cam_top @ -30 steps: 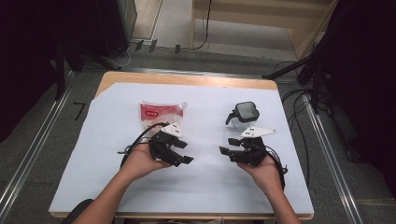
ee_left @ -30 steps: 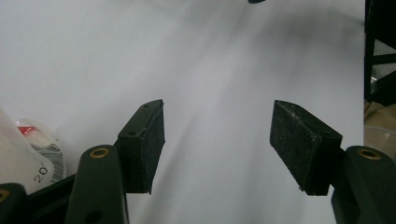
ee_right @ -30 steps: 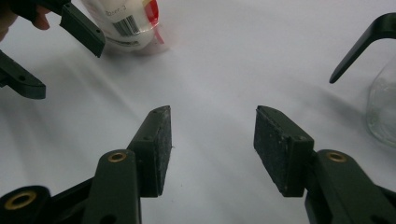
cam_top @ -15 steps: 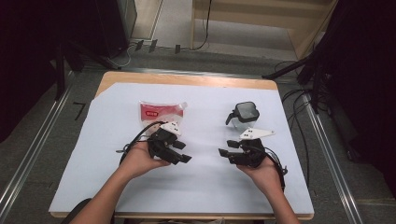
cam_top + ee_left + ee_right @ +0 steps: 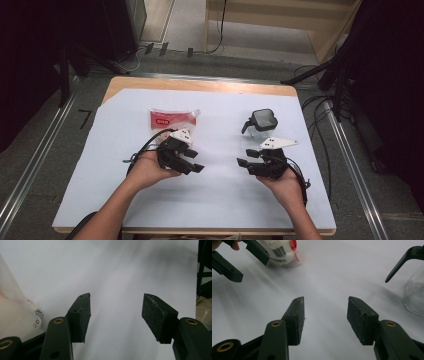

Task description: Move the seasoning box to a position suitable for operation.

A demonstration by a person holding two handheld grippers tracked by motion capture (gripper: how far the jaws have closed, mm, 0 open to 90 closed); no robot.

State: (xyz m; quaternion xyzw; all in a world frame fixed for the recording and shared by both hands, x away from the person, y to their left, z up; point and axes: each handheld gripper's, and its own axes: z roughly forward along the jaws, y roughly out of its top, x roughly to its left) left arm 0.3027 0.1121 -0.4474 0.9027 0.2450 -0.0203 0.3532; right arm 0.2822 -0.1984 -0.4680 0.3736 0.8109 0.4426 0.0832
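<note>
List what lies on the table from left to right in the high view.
Pouch → left gripper → right gripper → glass jar.

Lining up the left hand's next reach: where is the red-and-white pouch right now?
In the high view the pouch lies flat on the white sheet, left of the glass jar and just beyond the left gripper.

My left tool and right tool are black. The pouch is clear and white with a red label; the jar is clear, black-lidded. The counter is white.
</note>
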